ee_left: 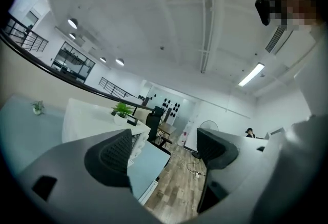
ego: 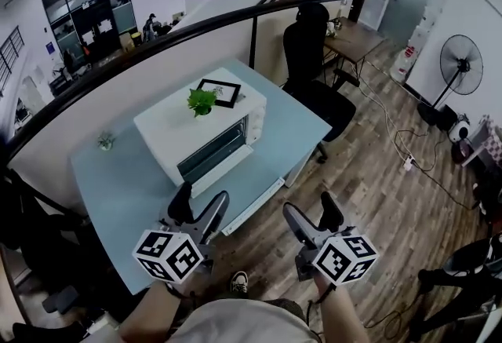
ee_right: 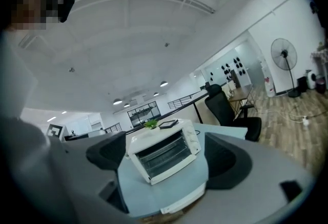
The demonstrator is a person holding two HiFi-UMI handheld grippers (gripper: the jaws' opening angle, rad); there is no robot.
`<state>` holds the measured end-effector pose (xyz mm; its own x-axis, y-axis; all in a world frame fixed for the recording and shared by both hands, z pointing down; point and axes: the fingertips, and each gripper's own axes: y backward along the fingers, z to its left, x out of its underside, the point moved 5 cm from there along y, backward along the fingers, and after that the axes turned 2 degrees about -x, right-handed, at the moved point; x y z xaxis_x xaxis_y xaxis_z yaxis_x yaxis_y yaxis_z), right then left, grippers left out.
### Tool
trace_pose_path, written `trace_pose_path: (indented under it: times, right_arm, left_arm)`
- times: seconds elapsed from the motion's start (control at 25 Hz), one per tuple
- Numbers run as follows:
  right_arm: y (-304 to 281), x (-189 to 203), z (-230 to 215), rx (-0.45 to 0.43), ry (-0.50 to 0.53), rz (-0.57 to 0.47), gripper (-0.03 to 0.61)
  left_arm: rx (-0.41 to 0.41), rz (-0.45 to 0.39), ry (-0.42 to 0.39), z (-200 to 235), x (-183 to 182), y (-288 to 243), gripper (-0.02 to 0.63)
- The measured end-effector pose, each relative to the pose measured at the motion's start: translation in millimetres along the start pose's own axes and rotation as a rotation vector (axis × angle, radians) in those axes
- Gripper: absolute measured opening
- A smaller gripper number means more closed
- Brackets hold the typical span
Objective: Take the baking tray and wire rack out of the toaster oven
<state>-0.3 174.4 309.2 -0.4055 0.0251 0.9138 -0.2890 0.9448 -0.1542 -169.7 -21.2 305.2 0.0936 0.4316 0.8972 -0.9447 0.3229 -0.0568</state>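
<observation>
A white toaster oven (ego: 205, 129) stands on the pale blue table (ego: 125, 184) with its glass door shut; through the glass (ee_right: 165, 155) I make out rack bars, and the tray is hidden. My left gripper (ego: 200, 206) hovers open over the table's near edge, short of the oven. To its right, my right gripper (ego: 310, 213) is open too, off the table's edge above the wooden floor. Nothing is between either pair of jaws. The right gripper view looks at the oven's door (ee_right: 163, 155); the left gripper view catches only the oven's top (ee_left: 92, 115).
A small potted plant (ego: 201, 101) and a black picture frame (ego: 220, 92) sit on the oven's top. Another tiny plant (ego: 105, 142) stands at the table's far left. A black office chair (ego: 314, 74) is behind the table; a floor fan (ego: 460, 65) stands at the right.
</observation>
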Motion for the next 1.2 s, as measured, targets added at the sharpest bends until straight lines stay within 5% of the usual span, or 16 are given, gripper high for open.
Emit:
trace_pose_path:
  times: [0.44, 0.76, 1.2]
  right_arm:
    - [-74.1, 10.2, -28.4, -0.075, -0.162, 0.033, 0.463]
    - [-130.7, 3.0, -68.9, -0.147, -0.188, 0.090, 0.446]
    - [-233.6, -16.2, -121.9, -0.356, -0.190, 0.285, 0.436]
  left_arm:
    - [-0.042, 0.021, 0.050, 37.6, 4.8, -42.2, 0.383]
    - [-0.102, 0.004, 0.078, 52.2, 10.1, -85.6, 0.383]
    - [-0.362, -0.029, 0.112, 58.0, 18.9, -140.8, 0.383]
